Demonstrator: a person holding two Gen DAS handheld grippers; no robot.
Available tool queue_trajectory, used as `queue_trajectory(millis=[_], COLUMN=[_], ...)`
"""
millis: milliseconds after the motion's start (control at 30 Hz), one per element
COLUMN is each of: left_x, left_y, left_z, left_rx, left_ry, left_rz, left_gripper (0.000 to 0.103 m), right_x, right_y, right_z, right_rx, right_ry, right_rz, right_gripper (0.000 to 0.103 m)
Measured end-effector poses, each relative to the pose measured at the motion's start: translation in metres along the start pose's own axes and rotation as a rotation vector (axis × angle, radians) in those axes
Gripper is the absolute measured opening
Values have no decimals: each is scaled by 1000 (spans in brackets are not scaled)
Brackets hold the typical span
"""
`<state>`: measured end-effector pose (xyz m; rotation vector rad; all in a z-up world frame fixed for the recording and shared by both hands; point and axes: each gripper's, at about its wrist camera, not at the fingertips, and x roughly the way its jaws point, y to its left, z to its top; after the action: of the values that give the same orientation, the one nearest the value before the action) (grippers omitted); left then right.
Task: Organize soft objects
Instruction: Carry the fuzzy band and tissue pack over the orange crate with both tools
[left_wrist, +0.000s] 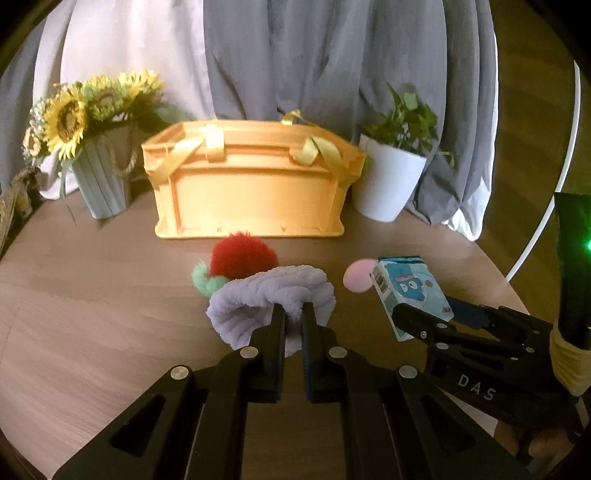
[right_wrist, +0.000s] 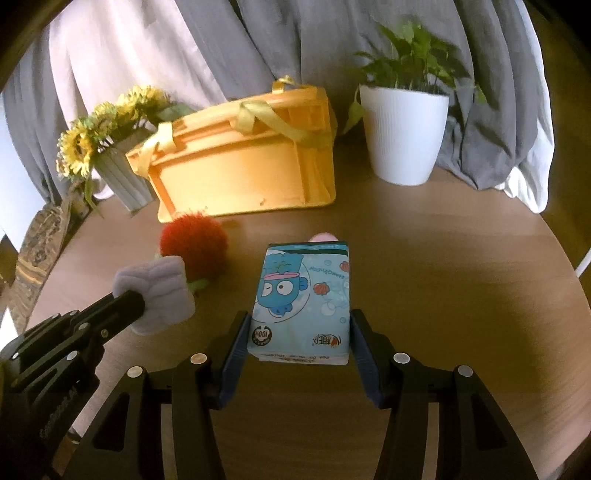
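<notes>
table (right_wrist: 443, 258): round wooden top carrying everything; both tools hover over its near half.
yellow crate (left_wrist: 251, 195): straight ahead of both tools, at the far side of the table, long axis running across the view, ribbon handles draped over its rim. Its inside is hidden from both cameras, so what it contains cannot be told.
crate relation: the left tool faces its long wall square on; the right tool sees it off to its left and at an angle, so I judge the left hand has the more direct line.
tissue pack (right_wrist: 301, 299): between the right tool's pads, long axis pointing away along the fingers toward the crate.
right tool (right_wrist: 299, 332): half spread, pads pressed on the pack's two long sides, gripping it.
purple plush cloth (left_wrist: 269, 299): bunched at the left tool's tips, hanging forward of them.
left tool (left_wrist: 293, 317): squeezed together, pinching a fold of the cloth.
red fuzzy toy (left_wrist: 243, 258): on the table just beyond the cloth, in front of the crate.
pink round piece (left_wrist: 358, 277): beside the pack's far end.
</notes>
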<state>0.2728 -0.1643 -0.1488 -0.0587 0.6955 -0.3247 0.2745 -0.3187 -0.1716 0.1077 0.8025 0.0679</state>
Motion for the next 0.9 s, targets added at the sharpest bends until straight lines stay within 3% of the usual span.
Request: queue_trajectory(millis=[900], left_x=[-52], left_y=[18], left_z=[77], left_rx=[48], left_ry=[-234], left_rz=[18], left_gripper=[9], right_x=[-65], right_y=[33], right_z=[68], right_rx=[-3], right_ry=[-254], right_rz=[12], right_gripper=[54])
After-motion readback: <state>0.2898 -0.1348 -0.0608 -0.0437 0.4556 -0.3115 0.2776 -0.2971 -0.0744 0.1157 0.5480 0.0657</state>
